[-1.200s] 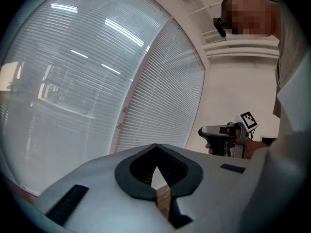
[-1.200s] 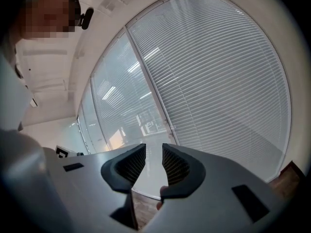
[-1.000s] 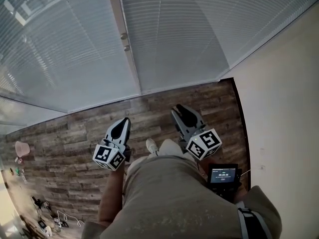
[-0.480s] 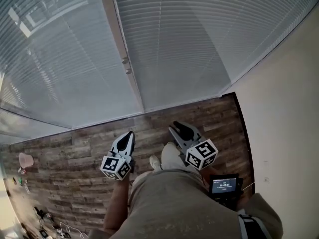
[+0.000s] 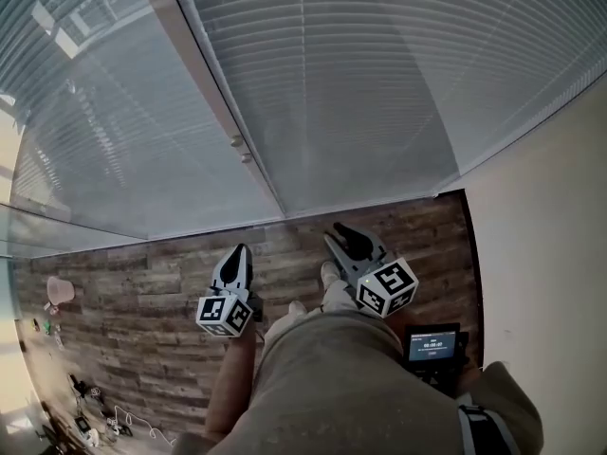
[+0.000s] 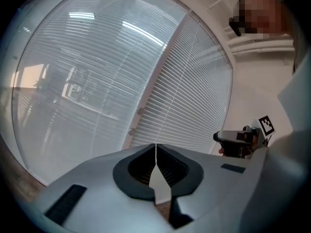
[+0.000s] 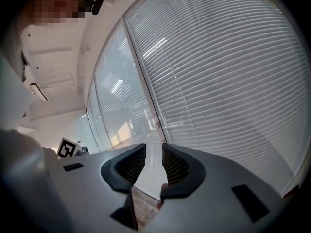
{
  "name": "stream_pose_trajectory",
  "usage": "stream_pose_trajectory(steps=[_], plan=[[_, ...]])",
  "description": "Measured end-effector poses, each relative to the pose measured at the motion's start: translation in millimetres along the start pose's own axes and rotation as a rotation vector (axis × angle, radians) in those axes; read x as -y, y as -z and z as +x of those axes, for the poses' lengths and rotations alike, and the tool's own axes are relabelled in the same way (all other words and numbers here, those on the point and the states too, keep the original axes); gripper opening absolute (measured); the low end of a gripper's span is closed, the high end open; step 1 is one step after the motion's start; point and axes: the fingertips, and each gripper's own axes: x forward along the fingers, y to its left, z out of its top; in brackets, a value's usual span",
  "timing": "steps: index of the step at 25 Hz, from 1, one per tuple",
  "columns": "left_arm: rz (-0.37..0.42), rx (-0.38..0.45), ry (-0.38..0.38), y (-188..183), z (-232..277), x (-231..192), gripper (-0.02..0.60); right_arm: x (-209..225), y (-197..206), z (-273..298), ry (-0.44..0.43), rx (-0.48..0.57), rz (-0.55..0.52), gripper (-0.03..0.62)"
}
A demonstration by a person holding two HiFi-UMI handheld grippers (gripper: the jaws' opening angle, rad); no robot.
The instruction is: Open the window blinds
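Note:
White slatted blinds hang over two windows, a right blind [image 5: 379,74] and a left blind [image 5: 104,131], slats turned flat. A pale frame post [image 5: 204,93] with two small knobs [image 5: 237,142] divides them. My left gripper [image 5: 237,250] points at the foot of the left window, clear of the slats; its jaws [image 6: 156,147] meet, shut on nothing. My right gripper [image 5: 340,232] points at the right blind's lower edge, also apart from it. In the right gripper view a narrow empty gap [image 7: 153,152] shows between its jaws. The right gripper [image 6: 238,142] also appears in the left gripper view.
A wood-plank floor [image 5: 142,282] runs below the windows. A beige wall [image 5: 550,226] closes the right side. At the person's waist hangs a small screen device [image 5: 433,342]. A pink object [image 5: 60,290] and small clutter [image 5: 85,415] lie on the floor at left.
Both grippers have moved forward toward the windows with the person, and the blinds fill more of the head view. Neither pair of jaws has visibly changed.

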Motion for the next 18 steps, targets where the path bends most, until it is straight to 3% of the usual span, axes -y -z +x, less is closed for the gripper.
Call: stream_pose_trajectory(steps=[6, 12, 15, 18], plan=[[0.010, 0.008, -0.045, -30.4, 62.2, 16.3, 0.015, 36.1, -45.6, 35.3, -0.096, -0.036, -0.039, 0.109], [0.006, 0.020, -0.063, -4.5, 76.1, 15.5, 0.018, 48.0, -24.7, 43.1, -0.148, -0.067, -0.047, 0.109], [-0.016, 0.019, -0.081, -4.9, 76.8, 14.8, 0.087, 50.5, -24.8, 43.0, -0.171, -0.071, -0.042, 0.109], [-0.030, 0.030, -0.092, -12.1, 84.6, 15.3, 0.101, 57.7, -32.4, 45.4, -0.181, -0.065, -0.043, 0.109]])
